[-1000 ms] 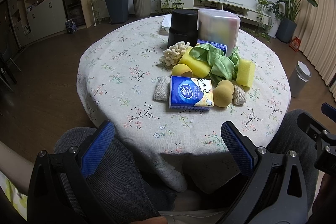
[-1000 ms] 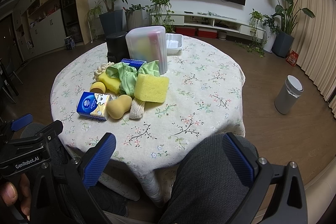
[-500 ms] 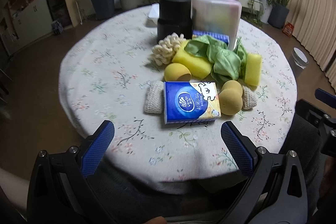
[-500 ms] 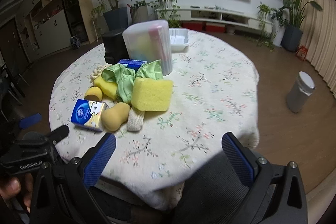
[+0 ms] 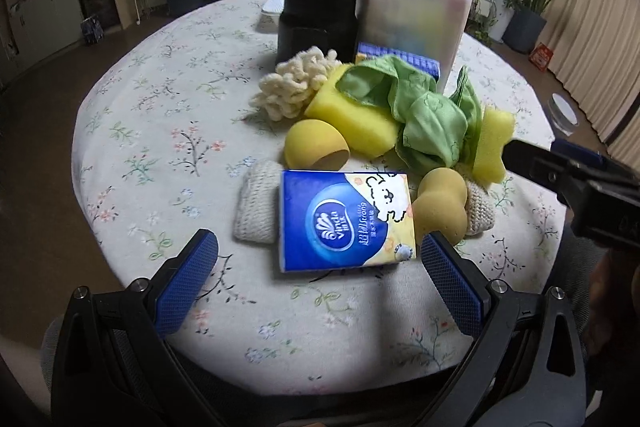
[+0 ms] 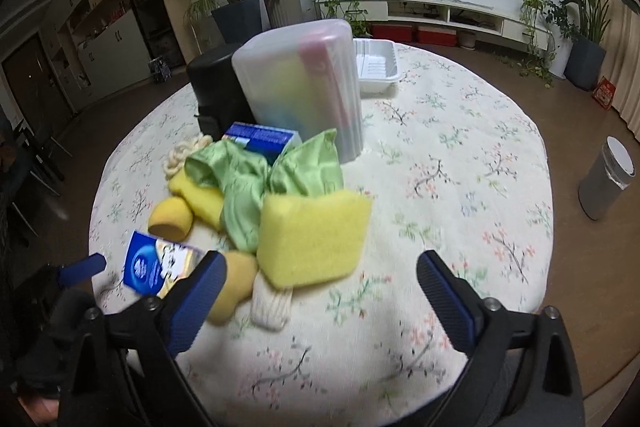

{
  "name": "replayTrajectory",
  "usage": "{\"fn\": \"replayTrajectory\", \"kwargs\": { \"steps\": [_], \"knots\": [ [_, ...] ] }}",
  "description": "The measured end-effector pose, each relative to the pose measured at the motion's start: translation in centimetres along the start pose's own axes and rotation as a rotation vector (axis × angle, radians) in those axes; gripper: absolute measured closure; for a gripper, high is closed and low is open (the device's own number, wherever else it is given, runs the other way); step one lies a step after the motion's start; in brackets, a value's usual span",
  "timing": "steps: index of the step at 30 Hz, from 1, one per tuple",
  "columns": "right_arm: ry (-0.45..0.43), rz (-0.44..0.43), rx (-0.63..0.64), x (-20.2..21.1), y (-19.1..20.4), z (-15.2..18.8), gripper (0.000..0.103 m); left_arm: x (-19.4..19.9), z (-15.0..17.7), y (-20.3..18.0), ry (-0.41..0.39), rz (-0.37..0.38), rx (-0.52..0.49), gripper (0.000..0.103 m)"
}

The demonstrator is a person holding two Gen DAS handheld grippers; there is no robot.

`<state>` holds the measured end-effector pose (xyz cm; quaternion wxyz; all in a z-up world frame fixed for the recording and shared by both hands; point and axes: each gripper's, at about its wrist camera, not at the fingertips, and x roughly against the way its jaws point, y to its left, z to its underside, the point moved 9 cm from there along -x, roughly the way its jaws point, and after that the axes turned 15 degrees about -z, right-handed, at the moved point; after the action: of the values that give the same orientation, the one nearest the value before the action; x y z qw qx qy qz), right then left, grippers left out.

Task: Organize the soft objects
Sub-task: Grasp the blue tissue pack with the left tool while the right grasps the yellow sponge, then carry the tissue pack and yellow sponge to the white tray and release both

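Note:
A pile of soft things lies on the round floral table [image 5: 168, 131]. A blue tissue pack [image 5: 346, 221] is nearest, over a knitted cream piece [image 5: 256, 215]. Around it are yellow egg sponges [image 5: 440, 207], a yellow block sponge [image 6: 312, 239], a green cloth [image 5: 424, 115] and a cream chenille mitt [image 5: 292, 87]. My left gripper [image 5: 320, 267] is open and empty, just in front of the tissue pack. My right gripper [image 6: 320, 287] is open and empty, in front of the block sponge. It also shows at the right edge of the left wrist view [image 5: 576, 179].
A black cylinder [image 5: 316, 15] and a frosted plastic container [image 6: 304, 95] stand behind the pile, with a blue box [image 6: 260, 139] at their foot. A white tray [image 6: 376, 67] sits at the table's far side. A grey bin [image 6: 606, 183] stands on the floor at the right.
Both grippers have moved forward over the table edge towards the pile. The objects now look larger and closer. Both stay open and nothing on the table has moved.

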<state>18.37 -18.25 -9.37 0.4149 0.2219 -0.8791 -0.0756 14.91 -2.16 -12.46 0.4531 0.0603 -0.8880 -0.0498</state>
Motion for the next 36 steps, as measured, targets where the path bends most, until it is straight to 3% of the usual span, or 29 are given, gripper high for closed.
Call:
{"fn": "replayTrajectory", "kwargs": {
  "steps": [9,19,23,30,33,36],
  "knots": [
    [0.064,-0.065,-0.046,-3.6,-2.1,-0.8,0.000,-1.2,-0.2,-0.8,0.034,-0.018,-0.008,0.000],
    [0.097,-0.091,-0.055,-4.8,-3.2,0.1,0.004,-2.0,-0.8,-0.6,0.043,-0.017,-0.005,0.000],
    [0.088,-0.102,-0.043,-4.9,-3.1,0.2,0.007,-1.9,-1.0,-0.7,0.029,-0.002,-0.007,0.008],
    [0.090,-0.142,-0.021,-5.0,-2.5,0.3,0.026,-1.2,-0.9,-1.0,0.010,0.017,-0.010,0.019],
    [0.086,-0.160,-0.004,-5.1,-1.9,0.2,0.037,-0.7,-0.8,-1.5,-0.003,0.051,-0.019,0.033],
    [0.082,-0.170,-0.001,-4.9,-1.7,0.1,0.040,-0.6,-0.5,-1.7,0.003,0.064,-0.022,0.033]
  ]
}}
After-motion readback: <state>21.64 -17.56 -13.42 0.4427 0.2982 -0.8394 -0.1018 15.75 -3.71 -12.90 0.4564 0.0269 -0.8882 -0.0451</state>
